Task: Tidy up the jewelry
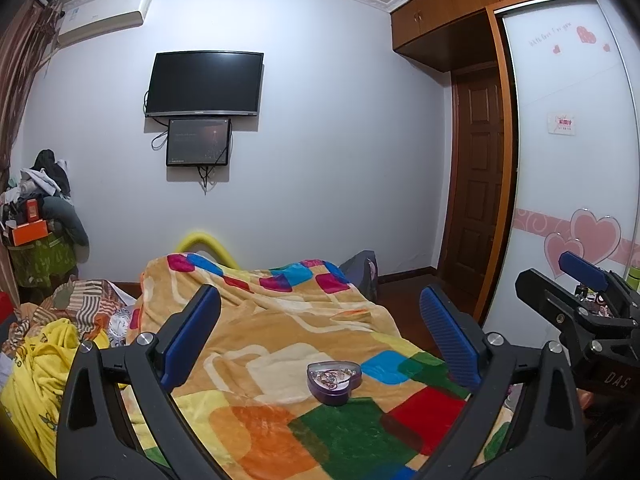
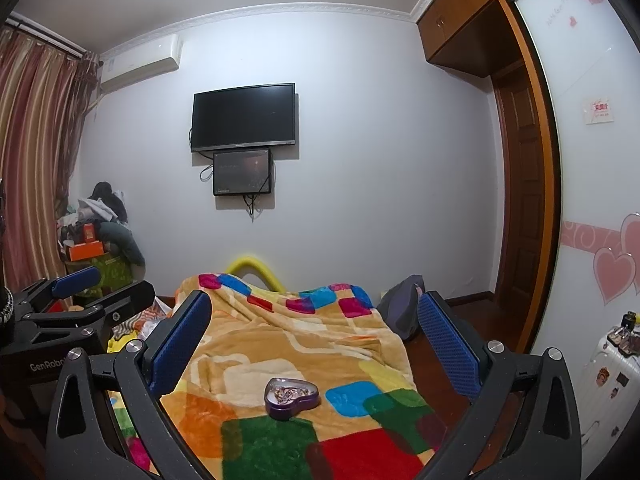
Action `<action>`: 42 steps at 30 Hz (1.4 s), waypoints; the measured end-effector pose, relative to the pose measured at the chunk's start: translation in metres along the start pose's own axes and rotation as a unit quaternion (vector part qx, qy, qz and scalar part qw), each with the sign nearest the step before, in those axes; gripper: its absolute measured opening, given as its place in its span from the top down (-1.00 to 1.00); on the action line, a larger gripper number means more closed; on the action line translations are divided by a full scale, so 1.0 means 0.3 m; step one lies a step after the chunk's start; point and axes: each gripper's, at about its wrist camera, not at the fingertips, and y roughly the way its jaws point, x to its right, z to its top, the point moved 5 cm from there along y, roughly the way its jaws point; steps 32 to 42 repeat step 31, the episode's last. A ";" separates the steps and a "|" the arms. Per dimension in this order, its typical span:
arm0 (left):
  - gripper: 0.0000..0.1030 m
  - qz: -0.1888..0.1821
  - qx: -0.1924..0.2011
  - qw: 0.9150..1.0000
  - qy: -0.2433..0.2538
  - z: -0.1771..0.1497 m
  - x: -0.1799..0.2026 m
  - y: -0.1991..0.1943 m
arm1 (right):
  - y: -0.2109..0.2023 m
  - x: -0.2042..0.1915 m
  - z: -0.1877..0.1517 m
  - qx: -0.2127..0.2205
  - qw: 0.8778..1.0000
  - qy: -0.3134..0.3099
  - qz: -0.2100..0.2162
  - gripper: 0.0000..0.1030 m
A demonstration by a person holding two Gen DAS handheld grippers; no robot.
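Note:
A purple heart-shaped tin (image 1: 335, 381) with no lid holds a tangle of jewelry and sits on a colourful patchwork blanket (image 1: 280, 332) on the bed. It also shows in the right wrist view (image 2: 291, 397). My left gripper (image 1: 320, 336) is open and empty, held above and short of the tin. My right gripper (image 2: 316, 340) is open and empty, also held short of the tin. The right gripper shows at the right edge of the left wrist view (image 1: 580, 292). The left gripper shows at the left edge of the right wrist view (image 2: 84, 292).
Crumpled yellow and striped bedding (image 1: 52, 344) lies left of the blanket. A dark bag (image 2: 402, 308) sits at the bed's far right corner. A clothes pile (image 1: 40, 208) stands at the left wall. A wardrobe (image 1: 568, 160) and door (image 1: 476, 184) are on the right. A white suitcase (image 2: 608, 376) is nearby.

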 end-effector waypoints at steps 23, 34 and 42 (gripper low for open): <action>-0.96 -0.019 -0.010 1.000 -0.013 -0.013 -0.002 0.010 | 0.002 0.007 -0.007 -0.001 1.000 0.005 -0.002 -0.99; -0.96 -0.014 -0.015 1.000 -0.016 -0.023 -0.012 0.020 | 0.007 0.008 -0.017 -0.004 1.000 0.007 -0.003 -0.99; -0.96 -0.014 -0.015 1.000 -0.016 -0.023 -0.012 0.020 | 0.007 0.008 -0.017 -0.004 1.000 0.007 -0.003 -0.99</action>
